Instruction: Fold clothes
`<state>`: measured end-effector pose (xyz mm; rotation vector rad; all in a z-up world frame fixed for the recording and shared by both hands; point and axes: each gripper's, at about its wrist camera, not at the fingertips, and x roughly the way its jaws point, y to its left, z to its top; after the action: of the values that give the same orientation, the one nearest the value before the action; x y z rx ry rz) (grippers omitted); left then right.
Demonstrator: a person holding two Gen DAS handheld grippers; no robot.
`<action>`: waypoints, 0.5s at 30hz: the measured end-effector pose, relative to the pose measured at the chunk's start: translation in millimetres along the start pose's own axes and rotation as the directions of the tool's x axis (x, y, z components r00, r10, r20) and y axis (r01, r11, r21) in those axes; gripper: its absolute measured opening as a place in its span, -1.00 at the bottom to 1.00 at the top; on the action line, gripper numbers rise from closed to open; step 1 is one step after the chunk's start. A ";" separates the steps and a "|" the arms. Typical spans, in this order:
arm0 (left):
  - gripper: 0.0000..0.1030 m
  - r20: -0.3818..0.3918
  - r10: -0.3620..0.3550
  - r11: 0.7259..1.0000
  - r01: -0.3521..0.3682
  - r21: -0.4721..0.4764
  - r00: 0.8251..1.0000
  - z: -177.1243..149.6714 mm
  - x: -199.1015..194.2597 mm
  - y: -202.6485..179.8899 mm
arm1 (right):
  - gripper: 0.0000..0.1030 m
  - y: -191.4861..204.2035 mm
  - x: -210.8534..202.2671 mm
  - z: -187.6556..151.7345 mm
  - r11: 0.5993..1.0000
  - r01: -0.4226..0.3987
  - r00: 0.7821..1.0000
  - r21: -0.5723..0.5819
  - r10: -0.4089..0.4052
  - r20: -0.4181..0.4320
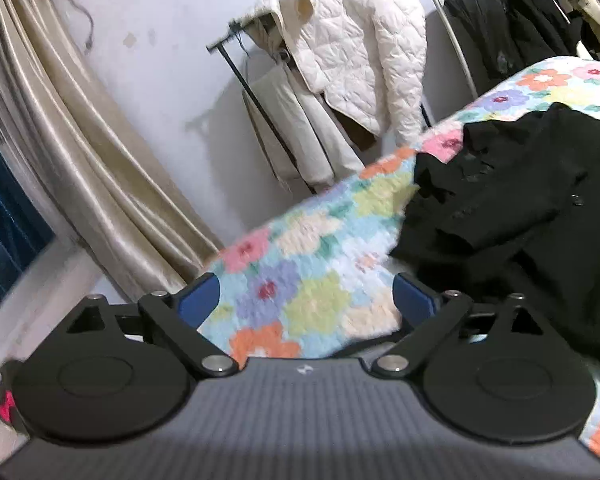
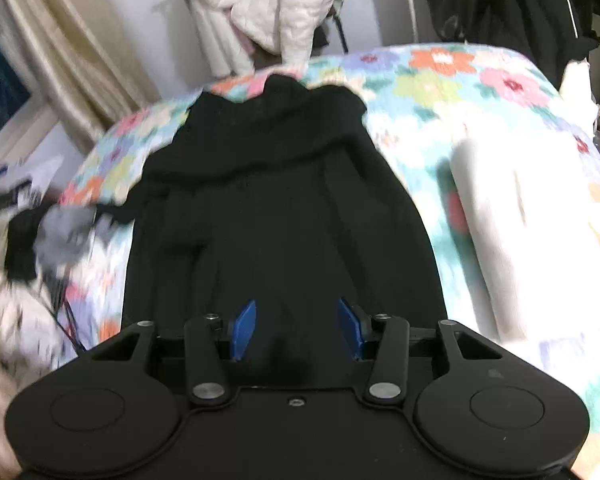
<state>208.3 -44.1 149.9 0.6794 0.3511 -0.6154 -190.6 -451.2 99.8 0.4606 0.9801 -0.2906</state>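
A: Why is the flowered bedspread (image 2: 440, 80) the working surface here?

B: I judge it gives the broadest flat area in the room, so the black garment (image 2: 284, 200) can lie spread out. In the right wrist view the garment runs from the bottom centre of the frame up to the upper middle, lengthwise away from the camera.

A: And the white folded piece (image 2: 512, 232)?

B: It lies on the bedspread at the right of that frame, just beside the black garment (probably 1 item already dealt with, though that is only a guess).

A: How does the black garment look?

B: Dark, matte, soft. Its far end bunches into a thicker ridge across the upper middle, and long creases run toward the camera. In the left wrist view its edge (image 1: 500, 208) sits rumpled at the right of the frame, with layers overlapping.

A: What about the right gripper (image 2: 296, 328)?

B: Its 2 blue pads stand partly apart over the near end of the garment at bottom centre. Dark cloth shows between them, but I cannot tell whether any of it is pinched.

A: And the left gripper (image 1: 306, 300)?

B: Jaws wide apart, holding nothing, with bare bedspread showing between them at lower centre, the garment just to the right. It seems poised to reach for that rumpled edge.
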 end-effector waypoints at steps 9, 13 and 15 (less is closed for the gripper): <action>0.84 0.001 -0.510 0.860 0.510 0.019 0.860 -51.7 -5.0 -132.8 | 0.01 -4.5 58.0 -125.6 0.991 -0.060 0.995 0.118 0.068 -0.067; 0.84 -0.033 -0.695 0.709 0.692 0.137 0.718 -56.7 -11.1 -219.7 | 0.01 -4.7 93.1 -132.0 0.975 -0.121 0.989 0.186 0.104 0.101; 0.84 -0.058 -0.763 0.631 0.760 0.156 0.644 -51.5 -15.2 -248.8 | 0.04 -10.8 112.3 -124.7 0.956 -0.174 0.978 0.236 0.140 0.154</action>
<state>34.1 -155.5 1.4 0.6710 0.5897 -1.4904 -226.5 -401.9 -57.0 0.7351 0.7719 -0.2982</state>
